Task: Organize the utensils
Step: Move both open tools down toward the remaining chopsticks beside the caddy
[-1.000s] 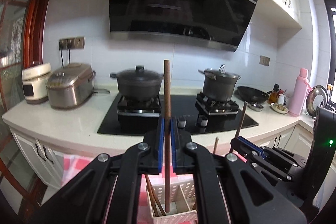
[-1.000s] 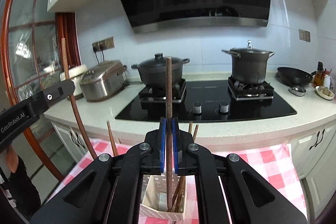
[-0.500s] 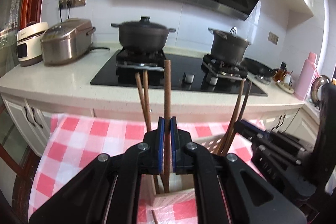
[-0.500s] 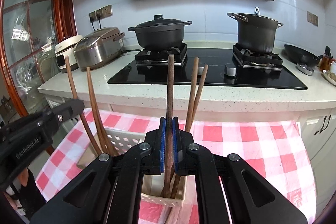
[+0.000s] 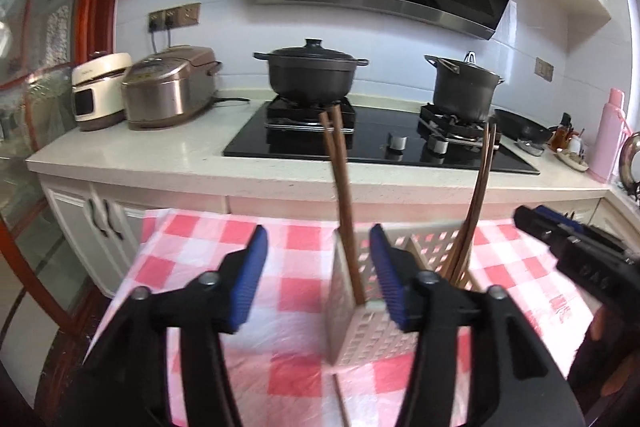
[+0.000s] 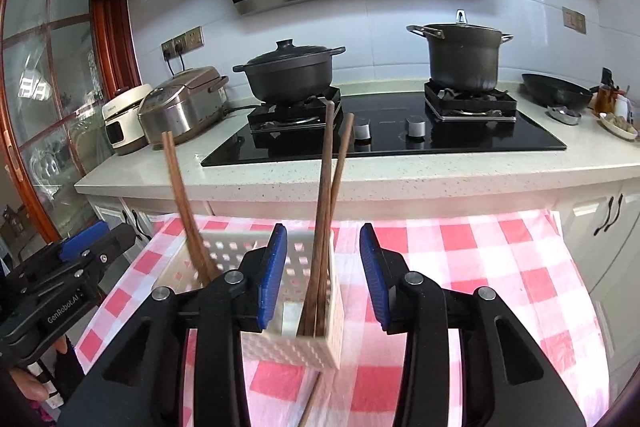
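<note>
Both our grippers, left gripper [image 5: 316,279] and right gripper [image 6: 323,269], hang spread and empty; one loose chopstick [image 6: 311,401] lies on the checked cloth [image 6: 460,259] against the basket's [image 6: 296,347] near wall, pointing toward us, nearest our right.

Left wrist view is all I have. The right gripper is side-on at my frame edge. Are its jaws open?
Observer: Yes. The right wrist view shows the right gripper with its jaws wide apart, gripping nothing.
Operator: What sits between them?
Observer: The end compartment of the white basket. The chopsticks stand loose in it, leaning, and none is gripped.
</note>
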